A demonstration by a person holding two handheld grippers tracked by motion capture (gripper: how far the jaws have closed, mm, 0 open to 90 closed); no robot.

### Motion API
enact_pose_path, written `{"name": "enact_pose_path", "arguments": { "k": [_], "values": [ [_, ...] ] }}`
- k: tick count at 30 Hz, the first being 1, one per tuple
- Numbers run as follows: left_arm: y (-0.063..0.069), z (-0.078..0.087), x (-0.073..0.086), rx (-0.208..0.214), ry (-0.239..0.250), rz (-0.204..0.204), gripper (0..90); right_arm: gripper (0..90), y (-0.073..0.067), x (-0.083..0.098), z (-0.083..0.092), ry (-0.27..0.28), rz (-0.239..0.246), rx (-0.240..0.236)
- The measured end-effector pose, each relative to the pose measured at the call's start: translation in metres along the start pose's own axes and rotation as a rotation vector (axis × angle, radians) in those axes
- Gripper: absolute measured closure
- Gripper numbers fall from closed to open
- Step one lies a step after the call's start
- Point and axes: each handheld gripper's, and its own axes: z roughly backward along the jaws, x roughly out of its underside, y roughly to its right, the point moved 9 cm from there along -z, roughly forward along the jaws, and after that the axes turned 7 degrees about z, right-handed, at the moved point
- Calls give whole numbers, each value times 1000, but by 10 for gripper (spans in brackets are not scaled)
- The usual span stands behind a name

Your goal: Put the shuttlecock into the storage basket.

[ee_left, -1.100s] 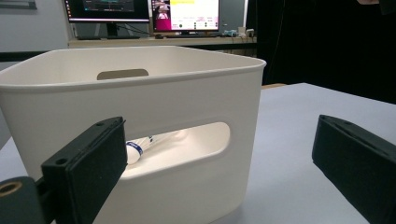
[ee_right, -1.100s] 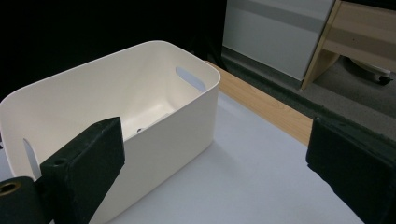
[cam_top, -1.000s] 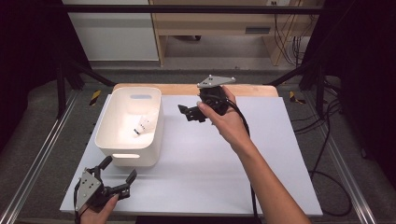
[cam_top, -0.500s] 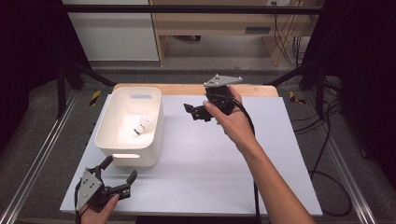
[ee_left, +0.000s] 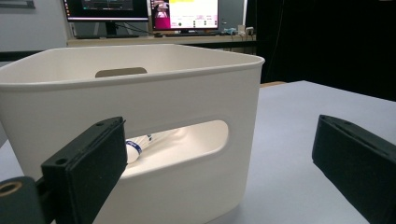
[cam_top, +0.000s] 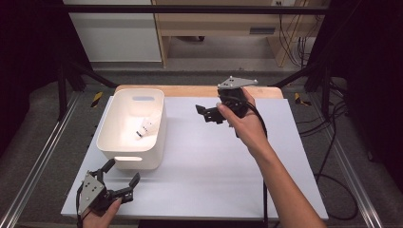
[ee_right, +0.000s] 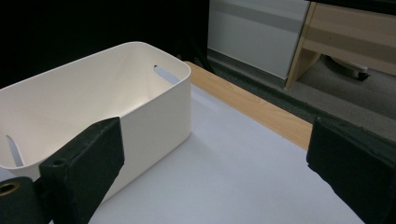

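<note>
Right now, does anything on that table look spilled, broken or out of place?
Nothing stands out. The white bin sits upright on the table, a shuttlecock lies inside it, and both tools, left and right, are open and empty.

Smooth white plastic bin (cam_top: 119,142) on a matt white table (cam_top: 214,166) with a wooden edge.

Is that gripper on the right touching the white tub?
Apart. The high view shows bare table between the right gripper and the white tub.

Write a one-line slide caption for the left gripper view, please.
Open left gripper faces a white bin; a shuttlecock shows through its handle slot.
</note>
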Motion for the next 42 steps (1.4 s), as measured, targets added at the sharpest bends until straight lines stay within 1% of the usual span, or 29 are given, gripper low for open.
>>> {"name": "enact_pose_path", "arguments": {
  "k": [10,20,29,42],
  "values": [
    [0,0,0,0,-1,0,34,46,10,9,12,-11,-8,21],
    [-1,0,0,-2,-1,3,34,44,19,14,23,-3,-17,41],
    [-1,0,0,-2,0,2,33,38,26,23,36,2,-14,63],
    [-1,1,0,-2,0,0,33,35,40,35,56,25,-43,88]
  ]
}}
